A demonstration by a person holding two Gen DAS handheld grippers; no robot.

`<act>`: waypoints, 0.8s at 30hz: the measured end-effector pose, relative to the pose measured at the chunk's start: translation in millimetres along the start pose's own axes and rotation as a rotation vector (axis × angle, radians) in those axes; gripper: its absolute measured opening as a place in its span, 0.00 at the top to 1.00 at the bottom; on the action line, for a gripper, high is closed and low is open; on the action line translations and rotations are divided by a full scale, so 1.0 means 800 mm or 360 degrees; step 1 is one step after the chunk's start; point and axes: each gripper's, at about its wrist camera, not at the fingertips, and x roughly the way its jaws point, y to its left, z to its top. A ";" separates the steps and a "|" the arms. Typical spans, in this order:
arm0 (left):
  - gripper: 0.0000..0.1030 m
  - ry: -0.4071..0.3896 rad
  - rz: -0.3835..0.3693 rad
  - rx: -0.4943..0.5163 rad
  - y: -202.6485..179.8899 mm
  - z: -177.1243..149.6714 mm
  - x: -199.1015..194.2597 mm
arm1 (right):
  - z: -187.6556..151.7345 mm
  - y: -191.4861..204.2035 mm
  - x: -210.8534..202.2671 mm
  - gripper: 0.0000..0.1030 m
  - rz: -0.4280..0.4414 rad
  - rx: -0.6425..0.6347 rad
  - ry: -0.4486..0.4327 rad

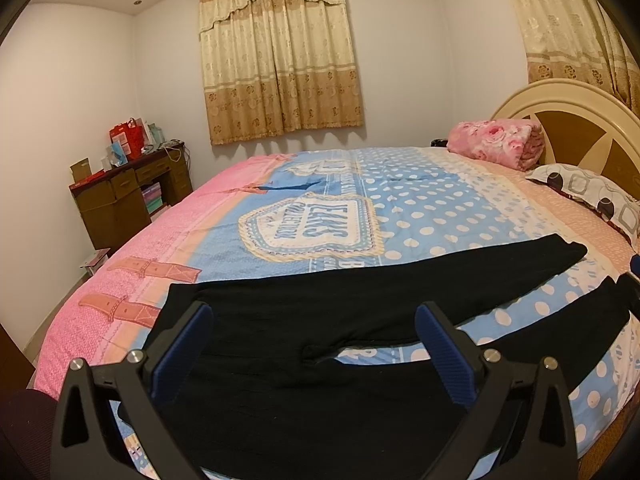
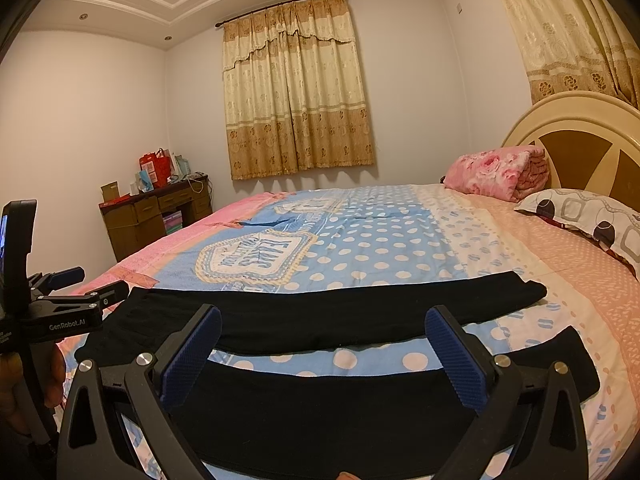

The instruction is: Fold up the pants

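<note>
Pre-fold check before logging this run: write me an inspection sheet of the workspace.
Surface: bed with blue polka-dot and pink patterned quilt.
Job's things: black fabric pants spread flat, legs apart, unfolded.
Clutter: rolled pink floral blanket, grey circle-patterned pillow near the headboard.
Grippers: left gripper and right gripper open, above the pants, holding nothing.
Cables: nothing seen on the bed.
Surroundings: brown wooden desk with bags, beige curtains.

The pants are showing matt black knit cloth; the bed cover is looking smooth printed cotton; the left hand-held gripper is wearing ribbed blue pads.
</note>
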 end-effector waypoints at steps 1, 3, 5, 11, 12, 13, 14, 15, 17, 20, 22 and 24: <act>0.00 0.0001 0.0000 0.0000 0.000 0.000 0.000 | 0.000 0.000 0.000 0.01 0.0000 0.0001 0.0000; 0.00 0.0002 0.0001 -0.0002 0.001 -0.001 0.000 | 0.000 0.000 0.000 0.01 0.0002 0.0001 0.0002; 0.00 0.0003 0.0001 -0.0003 0.003 -0.001 0.001 | -0.001 -0.001 0.001 0.01 0.0002 0.0001 0.0002; 0.00 0.0005 0.0001 -0.0001 0.003 -0.001 0.001 | -0.002 -0.002 0.001 0.01 0.0003 0.0002 0.0005; 0.00 0.0007 0.0001 -0.0001 0.004 -0.002 0.001 | -0.002 -0.002 0.001 0.01 0.0004 0.0003 0.0006; 0.00 0.0008 0.0001 -0.0001 0.004 -0.002 0.001 | -0.003 -0.001 0.001 0.01 0.0004 0.0003 0.0007; 0.00 0.0012 0.0002 -0.0001 0.006 -0.004 0.002 | -0.004 -0.002 0.002 0.01 0.0005 0.0003 0.0010; 0.00 0.0015 0.0003 -0.0001 0.007 -0.005 0.002 | -0.005 -0.002 0.002 0.01 0.0005 0.0004 0.0012; 0.00 0.0022 0.0004 0.0000 0.010 -0.008 0.003 | -0.006 -0.005 0.003 0.01 0.0007 0.0007 0.0019; 0.00 0.0033 0.0004 0.0004 0.012 -0.014 0.002 | -0.006 -0.008 0.007 0.01 0.0005 0.0013 0.0031; 0.00 0.0047 0.0006 0.0007 0.007 -0.013 0.010 | -0.006 -0.011 0.009 0.01 0.0006 0.0017 0.0038; 0.00 0.0056 0.0005 0.0010 0.004 -0.012 0.012 | -0.005 -0.013 0.011 0.01 0.0004 0.0021 0.0045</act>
